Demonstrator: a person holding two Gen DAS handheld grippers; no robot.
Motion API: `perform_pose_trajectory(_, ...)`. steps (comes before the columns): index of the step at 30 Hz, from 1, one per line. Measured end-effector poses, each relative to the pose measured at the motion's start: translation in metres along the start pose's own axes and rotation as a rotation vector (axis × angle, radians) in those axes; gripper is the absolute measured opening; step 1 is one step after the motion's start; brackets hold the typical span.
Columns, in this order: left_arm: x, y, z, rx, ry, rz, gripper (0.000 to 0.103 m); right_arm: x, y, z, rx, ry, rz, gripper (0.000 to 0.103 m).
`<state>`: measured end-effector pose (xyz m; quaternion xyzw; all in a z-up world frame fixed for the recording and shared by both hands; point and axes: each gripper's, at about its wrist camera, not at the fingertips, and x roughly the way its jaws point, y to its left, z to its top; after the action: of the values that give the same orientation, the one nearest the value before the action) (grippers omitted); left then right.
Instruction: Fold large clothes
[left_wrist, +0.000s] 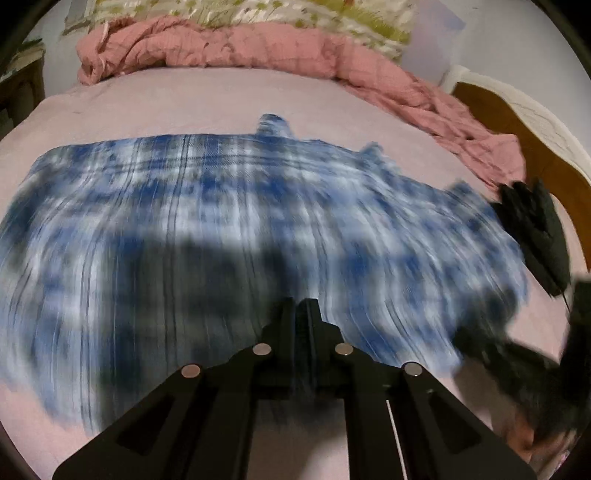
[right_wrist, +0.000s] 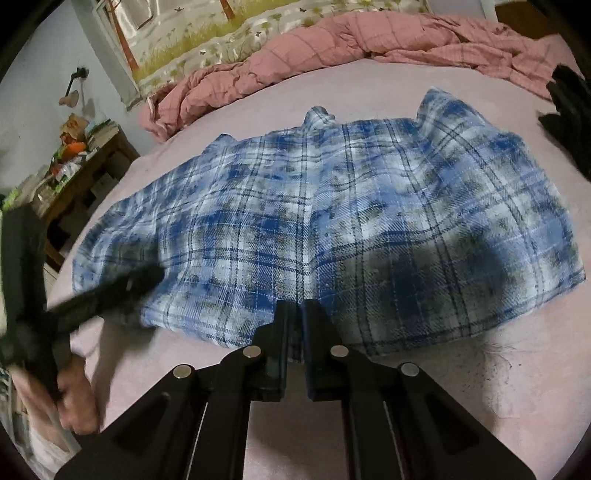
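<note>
A blue plaid flannel shirt (right_wrist: 332, 229) lies spread across the bed (right_wrist: 369, 92), on its pale pink sheet. A rumpled pink quilt (right_wrist: 332, 40) is heaped along the far side, and behind it is a pillow with a meadow print (right_wrist: 221, 40).

The right tongs (right_wrist: 294, 314) sit at the shirt's near hem with their tips drawn together and a strip of the plaid cloth showing between them, so they are clamped on the hem. The left tongs (left_wrist: 300, 314) are closed tight too, low over the near edge of the shirt; the picture from that side is smeared, and I cannot tell whether cloth is pinched there.

A bare hand (right_wrist: 74, 398) grips the left tool's handle at the edge of the bed. A cluttered wooden nightstand (right_wrist: 74, 166) stands by the wall.
</note>
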<state>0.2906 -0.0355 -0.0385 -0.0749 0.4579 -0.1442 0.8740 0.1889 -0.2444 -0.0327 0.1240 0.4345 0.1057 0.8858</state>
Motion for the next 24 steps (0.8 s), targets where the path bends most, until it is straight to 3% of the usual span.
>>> perform_pose_trajectory(3, 0.026, 0.015, 0.04, -0.113, 0.073, -0.036, 0.004, 0.002, 0.004, 0.0, -0.022, -0.004, -0.025, 0.008)
perform_pose_trajectory(7, 0.06, 0.022, 0.095, -0.164, 0.118, 0.014, 0.004, 0.002, 0.007, -0.001, -0.035, -0.011, -0.049, 0.008)
perform_pose_trajectory(11, 0.072, 0.035, 0.112, -0.247, 0.144, -0.026, 0.003, 0.005, 0.016, -0.003, -0.05, -0.018, -0.071, 0.008)
perform_pose_trajectory(14, 0.054, 0.023, 0.082, -0.157, 0.112, -0.002, 0.003, 0.004, 0.014, -0.003, -0.032, -0.016, -0.055, 0.008)
perform_pose_trajectory(16, 0.033, 0.019, 0.049, -0.119, 0.087, -0.026, 0.003, 0.005, 0.013, -0.003, -0.031, -0.016, -0.056, 0.008)
perform_pose_trajectory(19, 0.0, 0.016, -0.004, -0.143, 0.071, -0.108, 0.003, 0.005, 0.012, -0.003, -0.036, -0.015, -0.06, 0.008)
perform_pose_trajectory(24, -0.027, 0.01, -0.041, -0.113, -0.028, -0.067, 0.003, 0.003, 0.012, -0.002, -0.038, -0.021, -0.059, 0.008)
